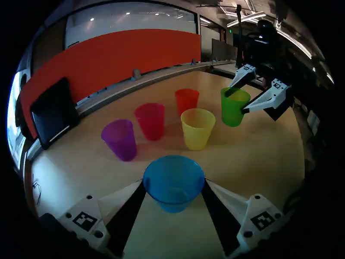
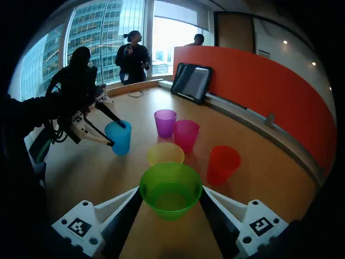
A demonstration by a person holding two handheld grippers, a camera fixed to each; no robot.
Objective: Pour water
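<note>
Two grippers, two cups gripped on the wooden table (image 1: 267, 151).
In the left gripper view we see the purple cup (image 1: 120, 139) and pink cup (image 1: 150, 121) left of the yellow cup (image 1: 198, 128). In front of it, our left gripper (image 1: 174, 186) clasps the upright blue cup (image 1: 174, 179). The red cup (image 1: 186, 101) stands just behind it. To its right, our right gripper (image 1: 239, 101) grasps the upright green cup (image 1: 233, 110). We cannot tell whether either cup holds water.

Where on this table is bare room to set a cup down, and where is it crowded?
Bare table lies between the yellow cup, the green cup and the table's edge. More lies between the purple cup and the tablet. Crowded: the middle, where purple, pink cup, red cup and yellow stand close.
</note>
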